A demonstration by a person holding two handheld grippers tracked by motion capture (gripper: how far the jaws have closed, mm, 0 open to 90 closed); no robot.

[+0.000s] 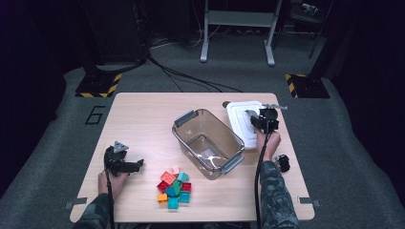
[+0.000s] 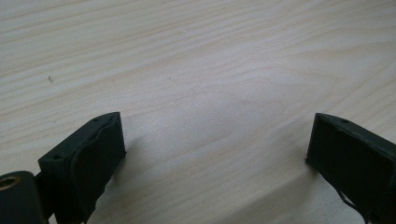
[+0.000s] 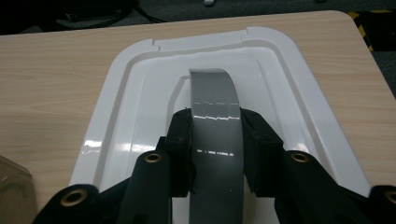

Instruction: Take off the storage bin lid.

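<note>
A white lid lies flat on the wooden table at the right, beside the clear plastic bin. A grey arched handle runs along its middle. My right gripper is shut on that handle, and its fingers press both sides. At the left, my left gripper rests low over bare wood, its jaws wide apart with nothing between them. A heap of several coloured bricks lies to its right, in front of the bin.
The bin stands tilted across the table's middle with grey clip handles at both ends. A small black object lies by the right forearm, and a small dark round thing sits behind the lid. The table's right edge is close to the lid.
</note>
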